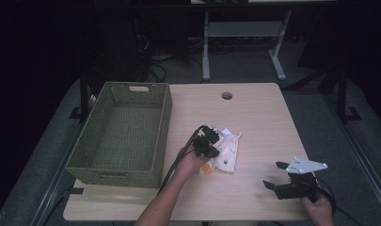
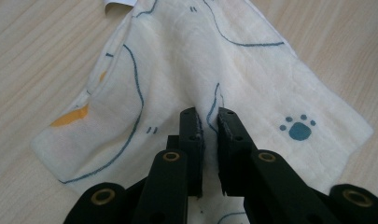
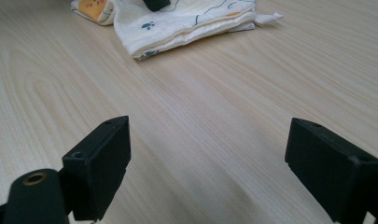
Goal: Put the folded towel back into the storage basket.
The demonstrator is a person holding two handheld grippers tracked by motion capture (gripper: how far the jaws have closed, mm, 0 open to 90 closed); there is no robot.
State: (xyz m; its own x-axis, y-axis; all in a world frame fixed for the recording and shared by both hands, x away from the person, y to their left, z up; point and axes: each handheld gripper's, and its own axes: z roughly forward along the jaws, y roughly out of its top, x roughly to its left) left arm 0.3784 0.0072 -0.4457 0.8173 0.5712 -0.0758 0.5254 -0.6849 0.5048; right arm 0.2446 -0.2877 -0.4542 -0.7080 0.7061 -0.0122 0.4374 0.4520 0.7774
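Cloth (image 1: 227, 149): cream printed fabric with blue lines and a paw print, lying folded on the wooden table (image 1: 254, 117), just right of centre in the high view.
Left gripper (image 2: 208, 116): down on the cloth, jaws nearly together and pinching a raised fold of the fabric.
Right gripper (image 1: 276, 175): lower right of the high view, well apart from the cloth, jaws wide apart and holding nothing.
Basket (image 1: 96, 167): green woven, left of centre in the high view, near the cloth.
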